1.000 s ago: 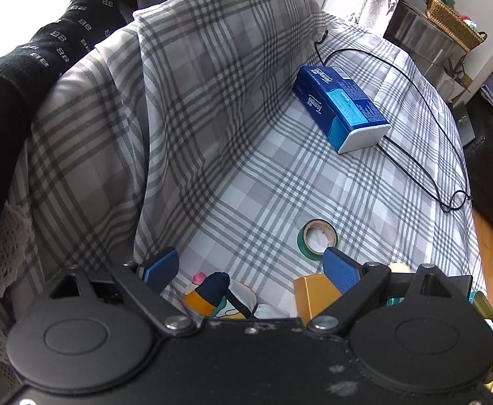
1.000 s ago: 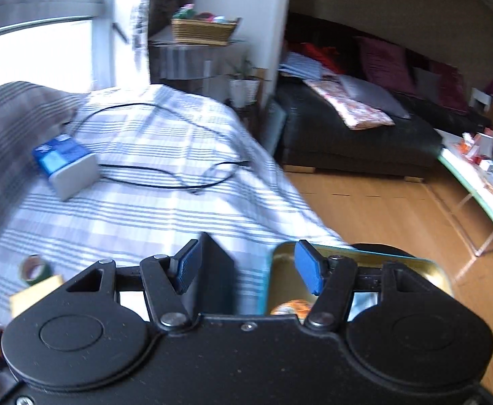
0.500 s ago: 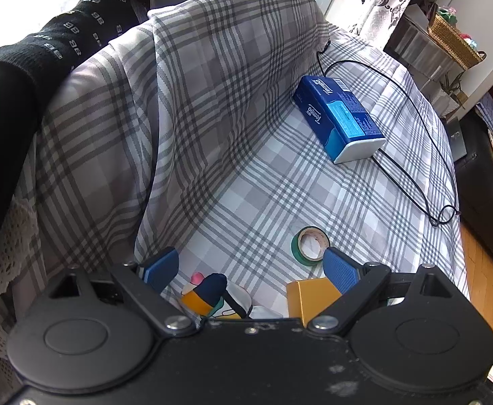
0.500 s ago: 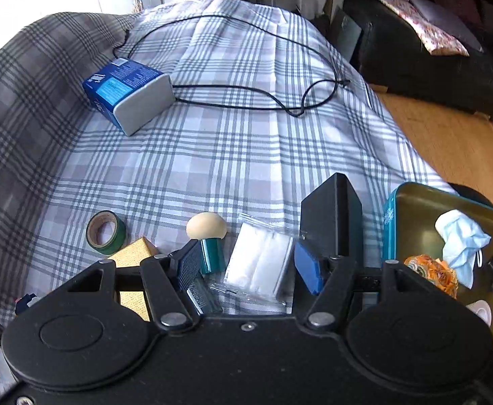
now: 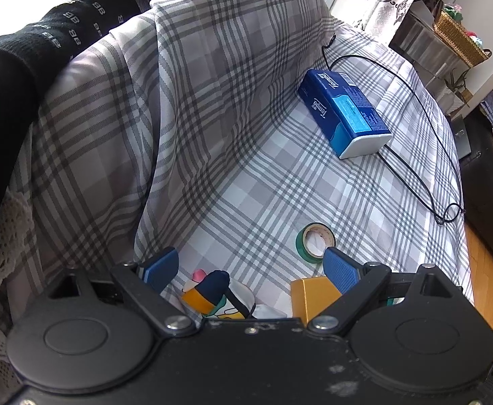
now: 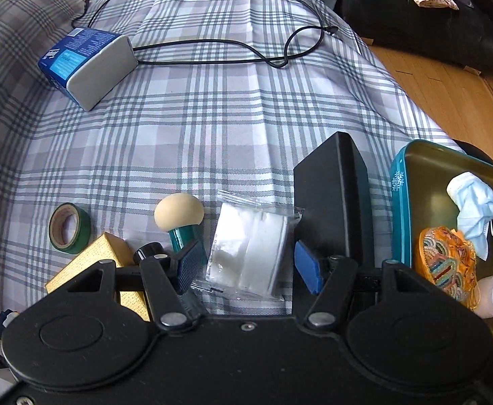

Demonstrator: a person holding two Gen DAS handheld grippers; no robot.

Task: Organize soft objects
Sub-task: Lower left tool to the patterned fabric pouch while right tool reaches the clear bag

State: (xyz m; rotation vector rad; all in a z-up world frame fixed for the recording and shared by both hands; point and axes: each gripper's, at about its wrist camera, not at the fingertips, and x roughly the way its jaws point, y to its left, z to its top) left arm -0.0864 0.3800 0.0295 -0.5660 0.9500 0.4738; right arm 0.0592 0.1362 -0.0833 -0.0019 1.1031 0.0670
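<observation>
Plaid-sheeted bed [image 6: 246, 108], clutter near you, teal-rimmed tin tray [image 6: 402, 202] on the right.
Right claw [image 6: 246, 263] half-open and empty over the clear bag of white pads [image 6: 250, 253]: pinch its middle, not the film; left claw [image 5: 246, 266] wide, empty.

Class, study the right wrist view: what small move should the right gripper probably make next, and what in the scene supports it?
Probably lower the right gripper a little further and close on the clear bag of white pads. Its jaws stand open, with the bag lying between them on the plaid cloth. The tin tray to the right already holds a face mask, so the bag likely goes there.
</observation>
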